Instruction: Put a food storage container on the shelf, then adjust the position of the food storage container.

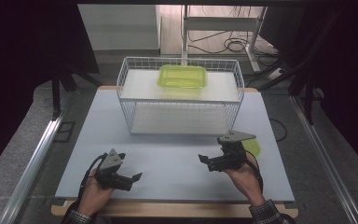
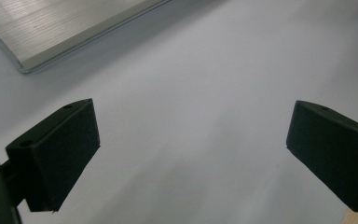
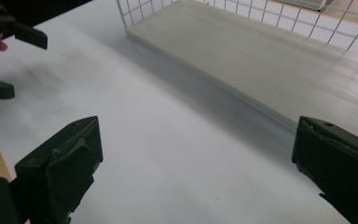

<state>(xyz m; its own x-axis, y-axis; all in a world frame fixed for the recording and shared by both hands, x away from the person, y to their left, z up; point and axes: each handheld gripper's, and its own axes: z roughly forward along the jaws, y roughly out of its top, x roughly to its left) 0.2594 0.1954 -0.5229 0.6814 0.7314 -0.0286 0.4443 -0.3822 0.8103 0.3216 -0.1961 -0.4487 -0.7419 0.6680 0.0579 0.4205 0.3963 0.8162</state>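
A yellow-green see-through container [image 1: 182,76] sits on the top shelf of a white wire rack [image 1: 179,95] at the back middle of the table. A flat yellow-green piece [image 1: 253,147], perhaps a lid, lies on the table just behind my right gripper and is partly hidden by it. At the front right, my right gripper [image 1: 204,162] [image 3: 196,126] is open and points left with nothing between its jaws. Front left, my left gripper [image 1: 131,168] [image 2: 193,116] is also open and empty, pointing right over bare table.
The pale grey table top [image 1: 168,158] lies between the grippers and the rack. The rack's lower shelf [image 3: 261,60] [image 2: 60,28] sits at table level. My left gripper's jaws [image 3: 9,32] show far off in the right gripper view. Dark floor and metal rails flank the table.
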